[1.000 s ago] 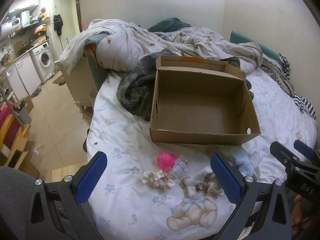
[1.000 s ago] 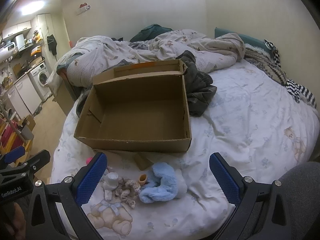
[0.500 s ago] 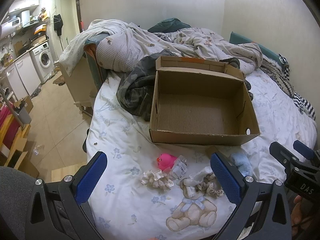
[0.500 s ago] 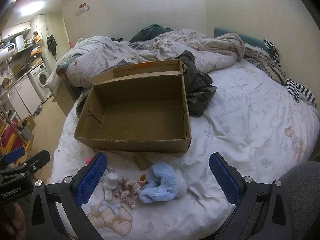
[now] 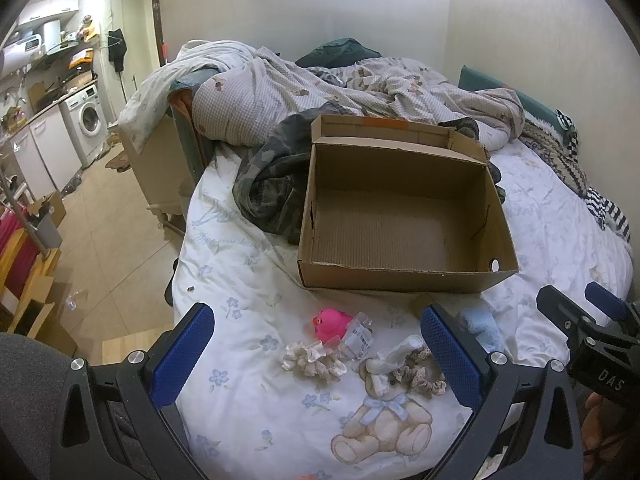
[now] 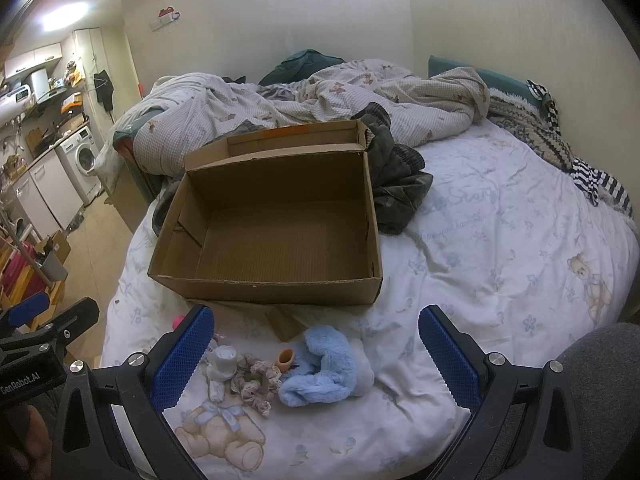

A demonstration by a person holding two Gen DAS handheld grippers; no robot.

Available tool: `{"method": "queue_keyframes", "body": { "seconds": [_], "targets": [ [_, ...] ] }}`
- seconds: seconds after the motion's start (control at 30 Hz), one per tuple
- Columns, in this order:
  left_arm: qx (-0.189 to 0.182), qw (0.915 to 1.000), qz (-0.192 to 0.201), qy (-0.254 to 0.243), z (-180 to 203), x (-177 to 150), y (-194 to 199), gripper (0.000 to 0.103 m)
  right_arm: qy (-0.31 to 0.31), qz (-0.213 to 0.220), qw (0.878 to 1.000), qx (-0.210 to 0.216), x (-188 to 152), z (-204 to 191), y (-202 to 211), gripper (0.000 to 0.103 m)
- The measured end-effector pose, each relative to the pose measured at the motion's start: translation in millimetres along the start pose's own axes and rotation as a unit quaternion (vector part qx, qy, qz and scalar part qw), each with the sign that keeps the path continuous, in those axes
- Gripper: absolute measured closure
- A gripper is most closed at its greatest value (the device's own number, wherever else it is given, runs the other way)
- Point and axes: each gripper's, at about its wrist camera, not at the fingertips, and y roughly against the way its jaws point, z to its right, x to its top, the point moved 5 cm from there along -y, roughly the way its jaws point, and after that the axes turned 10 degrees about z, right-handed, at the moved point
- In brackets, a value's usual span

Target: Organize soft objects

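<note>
Crosswise, blue plush (image 6: 320,372) lengthwise left-right beside open cardboard box (image 6: 264,280).

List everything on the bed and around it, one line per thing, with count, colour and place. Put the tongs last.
cardboard box: one, brown, open and empty, mid-bed
pink duck toy: one, pink, in front of the box, left
clear packet: one, transparent, touching the duck
scrunchies: at least two, beige, near edge of bed
white socks: rolled, count unclear, white, beside the scrunchies
blue plush: one, light blue, in front of the box
camouflage garment: one, dark green-grey, against the box's left side
duvet: one, checked pale, bunched behind the box
washing machine: one, white, far left
left tongs: blue pads, open, empty
right tongs: blue pads, open, empty
</note>
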Motion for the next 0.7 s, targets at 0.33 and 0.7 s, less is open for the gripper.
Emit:
{"method": "queue_keyframes", "body": {
  "seconds": [0.33,0.7],
  "targets": [
    [0.0,1.0,0.0,0.001,-0.4,0.6,0.4,0.0,0.0,0.0,1.0,0.0,-0.1,0.2,0.1,0.0],
    [0.0,1.0,0.001,0.001,-0.6,0.8,0.4,0.0,0.0,0.0,1.0,-0.001,0.1,0.0,-0.4,0.0]
  ]
}}
